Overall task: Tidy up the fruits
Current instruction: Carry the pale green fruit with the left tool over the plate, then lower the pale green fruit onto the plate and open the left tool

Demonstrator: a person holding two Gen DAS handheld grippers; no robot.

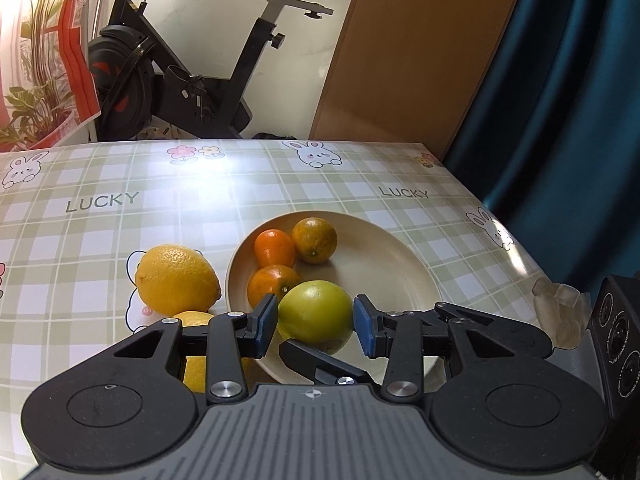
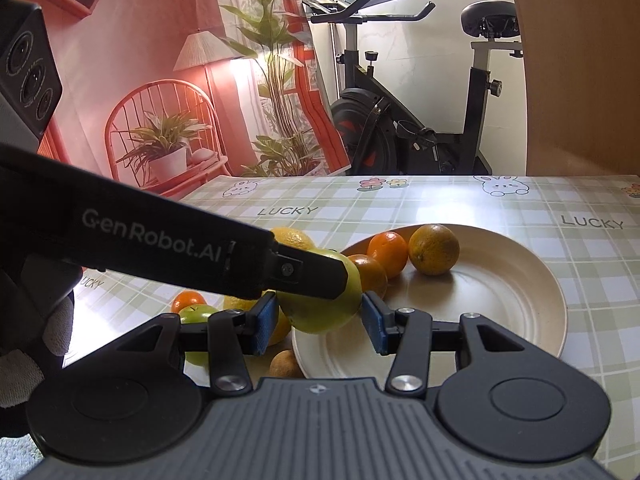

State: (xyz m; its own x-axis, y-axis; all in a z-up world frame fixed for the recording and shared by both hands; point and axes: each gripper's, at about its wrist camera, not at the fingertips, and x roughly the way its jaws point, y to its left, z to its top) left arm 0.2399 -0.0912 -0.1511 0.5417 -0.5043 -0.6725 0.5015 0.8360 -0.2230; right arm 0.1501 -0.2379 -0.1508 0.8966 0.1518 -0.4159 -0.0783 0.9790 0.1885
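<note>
Tablecloth (image 1: 120, 208) in a green plaid vinyl, printed with bunnies and "LUCKY", is spread over the whole table, and glare is thrown across it toward 12 o'clock. An exercise bike (image 1: 192, 72) is parked past the far edge, with a wooden panel (image 1: 412, 52) at 1 o'clock and a teal curtain (image 1: 568, 100) at 3 o'clock; a printed backdrop (image 2: 160, 92) of plants and a chair is seen at 10 o'clock from the right wrist.

A beige plate (image 1: 384, 264) is set mid-table, well in from every edge. Three oranges (image 1: 275, 247) are grouped on its far-left part, touching each other. A green citrus (image 1: 316, 312) sits at the plate's near rim, bracketed by the left gripper (image 1: 316, 322); its blue pads are spread, and whether they touch the fruit can't be told. The right gripper (image 2: 318, 322) is held spread too, with nothing pinched.

Two lemons (image 1: 176, 280) are left just beside the plate at 9 o'clock. Bare cloth is seen toward 12 o'clock and 3 o'clock. A small orange (image 2: 188, 300), a green apple (image 2: 196, 314) and a brown fruit (image 2: 284, 364) are lying near the plate's near-left side.
</note>
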